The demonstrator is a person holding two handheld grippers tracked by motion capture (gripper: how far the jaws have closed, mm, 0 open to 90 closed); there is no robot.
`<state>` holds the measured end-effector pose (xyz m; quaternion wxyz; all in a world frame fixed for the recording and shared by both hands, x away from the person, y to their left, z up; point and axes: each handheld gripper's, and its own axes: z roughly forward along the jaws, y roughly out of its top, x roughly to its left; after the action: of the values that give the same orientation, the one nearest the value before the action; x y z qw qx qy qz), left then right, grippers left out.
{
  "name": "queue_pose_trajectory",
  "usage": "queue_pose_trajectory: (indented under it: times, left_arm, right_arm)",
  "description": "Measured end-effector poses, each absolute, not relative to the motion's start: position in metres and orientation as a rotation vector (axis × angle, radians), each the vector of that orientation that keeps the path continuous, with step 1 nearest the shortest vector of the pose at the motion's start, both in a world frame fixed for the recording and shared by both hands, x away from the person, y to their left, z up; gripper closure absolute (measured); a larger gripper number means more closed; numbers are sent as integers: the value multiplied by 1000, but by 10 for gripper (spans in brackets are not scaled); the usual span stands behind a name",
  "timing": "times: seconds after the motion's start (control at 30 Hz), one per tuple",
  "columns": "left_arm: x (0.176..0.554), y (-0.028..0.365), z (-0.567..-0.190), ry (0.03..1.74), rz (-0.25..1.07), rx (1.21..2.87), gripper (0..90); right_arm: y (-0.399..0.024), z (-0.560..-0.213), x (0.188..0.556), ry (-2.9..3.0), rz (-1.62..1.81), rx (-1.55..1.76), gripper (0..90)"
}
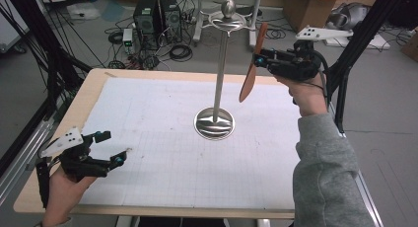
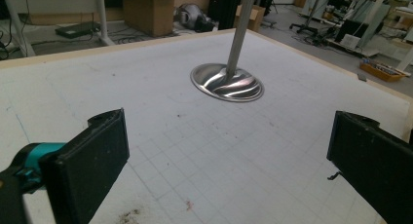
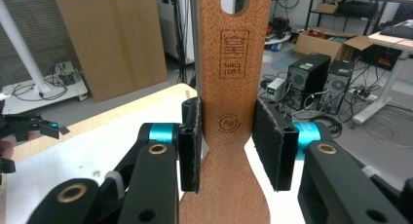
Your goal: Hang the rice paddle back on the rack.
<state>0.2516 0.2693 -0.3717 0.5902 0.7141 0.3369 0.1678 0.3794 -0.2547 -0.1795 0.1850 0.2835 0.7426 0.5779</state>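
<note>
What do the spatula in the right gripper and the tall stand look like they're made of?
Spatula: wood, apparently; reddish-brown, matte, fine grain, burned-in stamp. Stand: likely polished metal; its base and pole give mirror-like reflections.

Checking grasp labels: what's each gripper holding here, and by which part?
The right gripper clamps a wooden spatula across its flat handle, below the hanging hole, near the metal stand. The left gripper is open and holds nothing.

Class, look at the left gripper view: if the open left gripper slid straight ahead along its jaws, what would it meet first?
Most likely the shiny round metal base of the tall silver stand, since the left gripper points across bare gridded white paper towards it. Depth is hard to judge, so it could pass just beside.
</note>
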Motion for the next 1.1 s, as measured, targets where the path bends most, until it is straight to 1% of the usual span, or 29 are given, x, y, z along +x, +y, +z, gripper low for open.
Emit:
queue_pose_trajectory:
  times: [0.17,1.1]
  left_arm:
    - [251,266,-370,763,390,1670,21]
    - [253,265,-373,770,378,1676,21]
  right_arm:
    - [-252,-180,381,2088,1644,801,648]
    - [-236,-184,391,2099,1575,810,647]
